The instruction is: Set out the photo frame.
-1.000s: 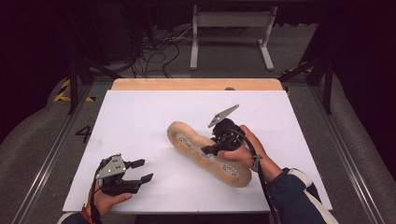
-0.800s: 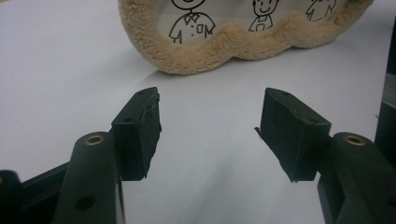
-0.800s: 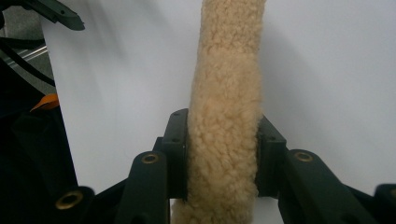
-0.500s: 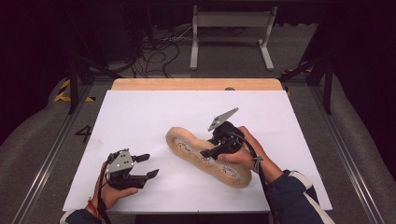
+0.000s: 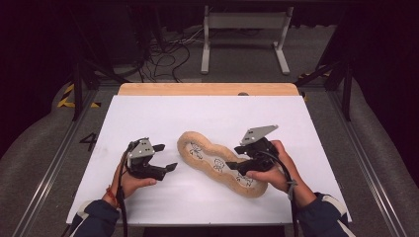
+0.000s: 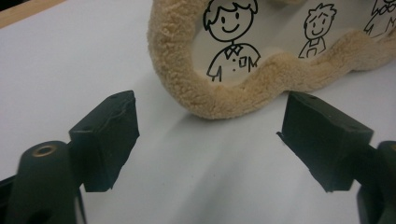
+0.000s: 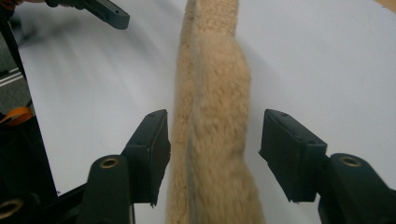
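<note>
On the white desk [image 5: 163, 111], toward its near left corner, the left hand-held gripper [image 5: 164, 158] has just been opening its jaws, which stand wide and empty just beside the long tan fleecy cushion with cartoon figures drawn on its pale top [image 5: 217, 160]. That cushion lies slantwise across the desk's middle. Over its near-right end the right hand-held gripper [image 5: 236, 158] straddles the fleece, its jaws likewise just opened, the pads standing clear of it on both sides.

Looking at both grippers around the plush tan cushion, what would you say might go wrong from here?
1. The right gripper straddles the long tan plush cushion with cartoon figures with its jaws just opened and the pads off the pile; lifting now would likely leave it behind.
2. The left gripper is open short of the cushion's rounded end; closing early may catch only fluff.
3. The cushion looks soft, so it could sag between two grips.
</note>
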